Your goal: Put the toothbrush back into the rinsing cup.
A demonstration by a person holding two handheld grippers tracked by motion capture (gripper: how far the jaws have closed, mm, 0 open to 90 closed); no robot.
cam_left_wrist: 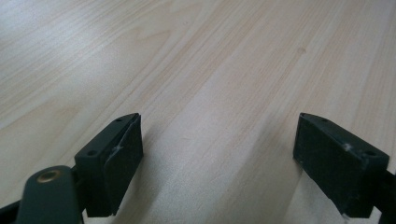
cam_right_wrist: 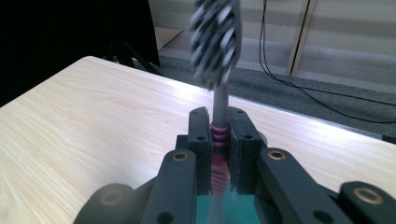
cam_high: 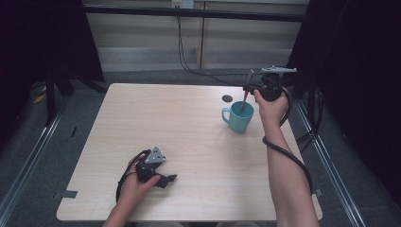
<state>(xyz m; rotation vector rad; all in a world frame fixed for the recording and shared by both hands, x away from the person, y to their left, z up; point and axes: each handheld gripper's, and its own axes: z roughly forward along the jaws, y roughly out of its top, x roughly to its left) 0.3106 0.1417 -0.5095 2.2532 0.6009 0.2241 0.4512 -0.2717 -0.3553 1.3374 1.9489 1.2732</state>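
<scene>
Left gripper (cam_high: 163,178): nearest me, at the near left of the table (cam_high: 156,123); my left hand (cam_high: 135,182) rests it low on the wood. Jaws spread wide, nothing between them, only bare grain in the left gripper view. I judge it parked out of the way.
Right gripper (cam_high: 246,90): far right, raised above the mug (cam_high: 239,117) in my right hand (cam_high: 270,109). Jaws closed tight on the toothbrush (cam_right_wrist: 218,93).
Toothbrush: gripped at its ribbed pink neck, grey stem rising to a blurred head of dark and white bristles; handle end points down into the mug. Held upright, I judge, so it can go in or come out without catching the rim.
Mug: teal, handle facing left, standing upright near the far right edge.
Dark disc (cam_high: 227,98): small, flat on the table just beyond the mug; I cannot tell its purpose.
</scene>
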